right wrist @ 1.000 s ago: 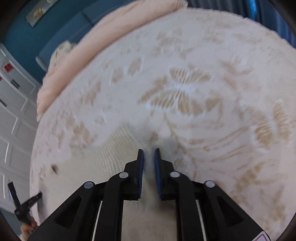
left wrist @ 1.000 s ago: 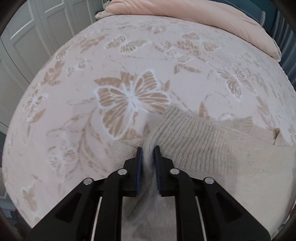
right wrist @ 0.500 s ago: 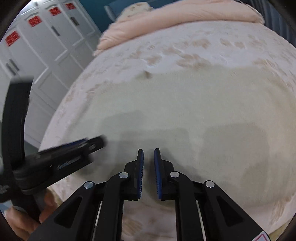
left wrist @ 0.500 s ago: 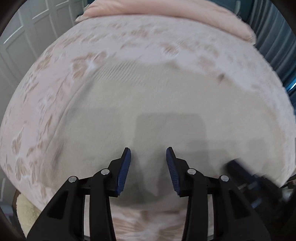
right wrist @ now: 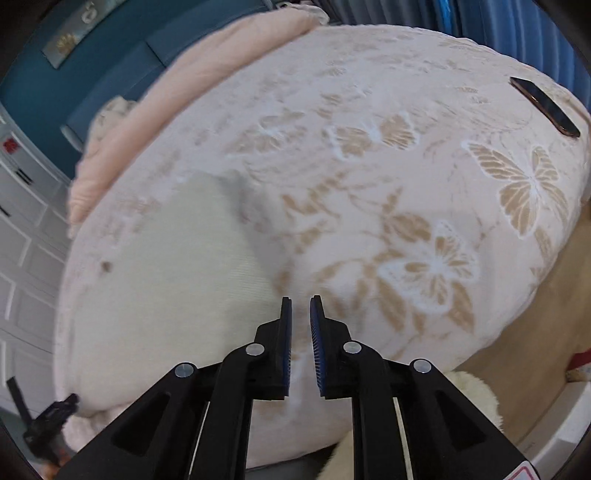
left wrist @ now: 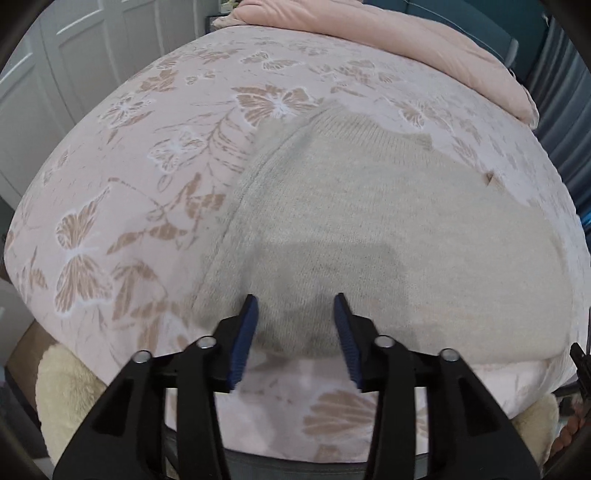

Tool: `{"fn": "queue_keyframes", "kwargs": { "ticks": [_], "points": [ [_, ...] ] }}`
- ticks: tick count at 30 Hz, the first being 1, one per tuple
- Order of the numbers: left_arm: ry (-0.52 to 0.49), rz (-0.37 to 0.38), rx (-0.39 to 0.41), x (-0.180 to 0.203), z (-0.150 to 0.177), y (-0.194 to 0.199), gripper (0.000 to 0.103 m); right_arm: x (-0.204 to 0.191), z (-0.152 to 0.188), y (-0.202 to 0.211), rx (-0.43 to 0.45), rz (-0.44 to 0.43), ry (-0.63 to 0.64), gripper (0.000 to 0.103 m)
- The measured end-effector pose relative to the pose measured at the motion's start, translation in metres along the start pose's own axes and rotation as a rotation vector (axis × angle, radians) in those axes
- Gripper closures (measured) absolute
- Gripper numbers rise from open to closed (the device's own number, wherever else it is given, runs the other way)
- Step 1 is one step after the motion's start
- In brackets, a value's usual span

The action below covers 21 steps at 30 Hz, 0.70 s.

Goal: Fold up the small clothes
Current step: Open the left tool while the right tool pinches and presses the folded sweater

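A cream knitted sweater (left wrist: 388, 229) lies folded flat on the pink butterfly-print bed cover (left wrist: 147, 184). My left gripper (left wrist: 293, 310) is open and empty, hovering over the sweater's near edge. In the right wrist view the sweater (right wrist: 173, 280) lies to the left. My right gripper (right wrist: 300, 306) is nearly shut with a narrow gap and holds nothing, over the bed cover (right wrist: 406, 221) just right of the sweater. The left gripper's tip (right wrist: 51, 417) shows at the lower left.
A folded pink duvet (left wrist: 388, 33) lies at the head of the bed. A dark phone (right wrist: 543, 105) lies on the cover at the far right. A cream fluffy rug (left wrist: 66, 391) lies on the floor below the bed's near edge. White wardrobe doors (left wrist: 44, 59) stand to the left.
My left gripper let go of the sweater sleeve, opened, and pulled back to the near edge. My right gripper swung from over the sweater to the bed cover on its right.
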<state>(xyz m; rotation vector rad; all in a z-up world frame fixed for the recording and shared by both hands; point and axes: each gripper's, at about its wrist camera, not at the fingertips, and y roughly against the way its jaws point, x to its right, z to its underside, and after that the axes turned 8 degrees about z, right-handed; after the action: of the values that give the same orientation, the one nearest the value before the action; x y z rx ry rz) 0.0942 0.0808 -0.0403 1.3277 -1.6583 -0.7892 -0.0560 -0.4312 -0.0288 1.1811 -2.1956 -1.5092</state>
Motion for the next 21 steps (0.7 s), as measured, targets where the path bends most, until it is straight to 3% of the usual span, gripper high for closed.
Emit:
{"fn": "queue_keyframes", "kwargs": {
  "ticks": [1, 3, 5, 6, 7, 12, 15, 17, 21],
  "points": [
    [-0.002, -0.025, -0.003, -0.001, 0.001, -0.003, 0.054, -0.006, 0.0, -0.002, -0.004, -0.004, 0.021, 0.056],
    [0.008, -0.069, -0.026, -0.008, 0.004, -0.008, 0.054, -0.017, -0.002, -0.017, -0.034, 0.02, 0.059, 0.043],
    [0.039, -0.081, -0.044, -0.018, 0.007, -0.013, 0.053, -0.023, -0.001, -0.032, -0.083, 0.023, 0.067, 0.059],
    [0.046, -0.079, -0.048, -0.02, 0.008, -0.014, 0.053, -0.023, -0.004, -0.04, -0.104, -0.006, 0.062, 0.086],
    [0.039, -0.083, -0.051, -0.021, 0.01, -0.013, 0.053, -0.029, -0.002, -0.033, -0.094, -0.044, 0.06, 0.09],
    [-0.006, -0.114, -0.062, -0.016, 0.014, -0.015, 0.052, -0.041, -0.017, 0.0, 0.034, -0.032, 0.124, 0.093],
    [-0.009, -0.117, -0.062, -0.016, 0.013, -0.017, 0.052, -0.032, -0.015, -0.038, -0.061, 0.071, 0.15, 0.097],
    [-0.019, -0.121, -0.066, -0.015, 0.014, -0.017, 0.052, -0.025, -0.01, -0.05, -0.092, 0.094, 0.166, 0.097],
    [-0.024, -0.118, -0.075, -0.017, 0.015, -0.017, 0.049, -0.033, -0.016, -0.007, 0.003, 0.032, 0.108, 0.096]
  ]
}}
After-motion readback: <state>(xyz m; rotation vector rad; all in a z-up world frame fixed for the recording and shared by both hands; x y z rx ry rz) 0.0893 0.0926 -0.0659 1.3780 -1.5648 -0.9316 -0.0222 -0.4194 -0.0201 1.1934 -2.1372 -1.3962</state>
